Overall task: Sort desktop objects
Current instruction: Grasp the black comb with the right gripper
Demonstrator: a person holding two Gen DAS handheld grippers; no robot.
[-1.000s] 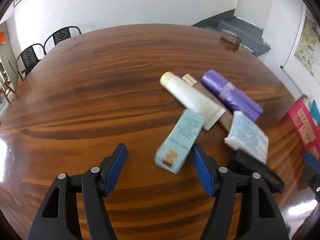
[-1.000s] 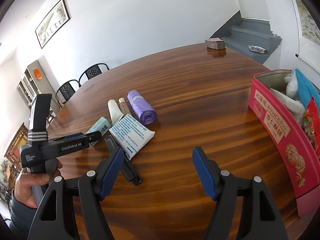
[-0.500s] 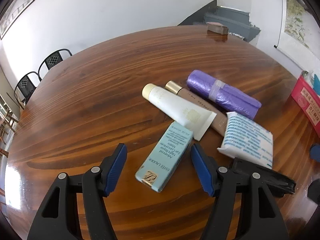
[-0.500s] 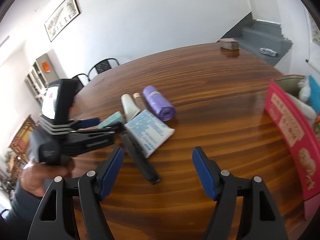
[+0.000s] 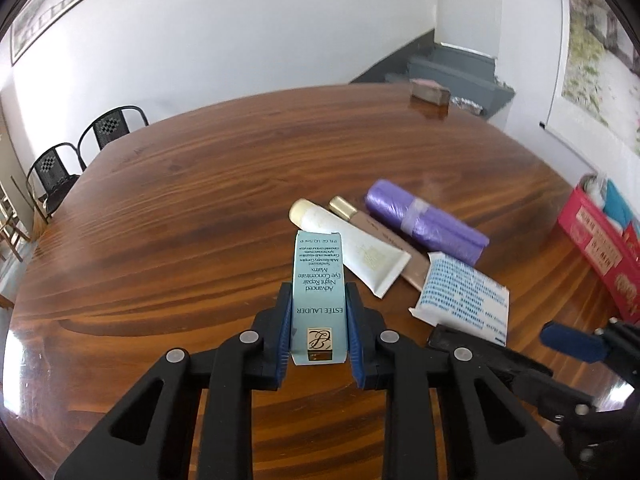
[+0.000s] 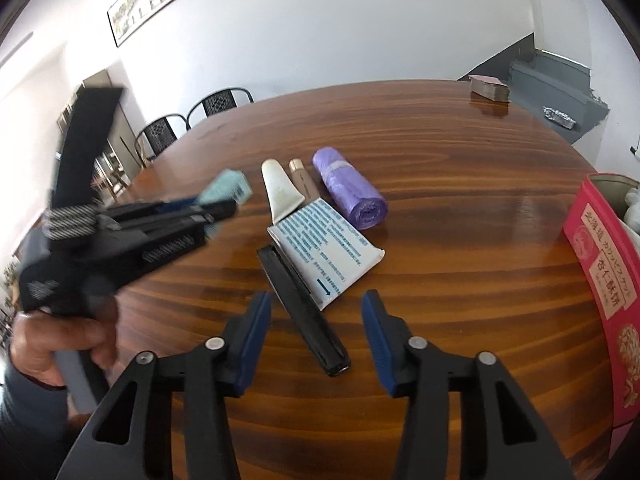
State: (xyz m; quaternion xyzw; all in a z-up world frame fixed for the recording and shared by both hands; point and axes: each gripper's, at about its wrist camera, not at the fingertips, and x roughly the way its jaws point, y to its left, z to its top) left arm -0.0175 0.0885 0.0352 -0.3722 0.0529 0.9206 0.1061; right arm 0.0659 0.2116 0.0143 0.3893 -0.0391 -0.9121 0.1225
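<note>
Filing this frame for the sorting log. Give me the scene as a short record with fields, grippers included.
surface: wooden table
left gripper: closing on the teal carton, pads against its sides
right gripper: jaws closing, nothing gripped, black case lying between them
still on table: white tube, brown tube, purple roll, tissue pack
bin: red box, at the right

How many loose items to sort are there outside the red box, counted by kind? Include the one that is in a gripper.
Carton boxes: 1, the teal box, held by the left gripper
Tubes: 2, the cream tube and the brown tube
Bag rolls: 1, the purple roll
Flat packets: 1, the white packet
Black bars: 1, the black bar
Total: 6
</note>
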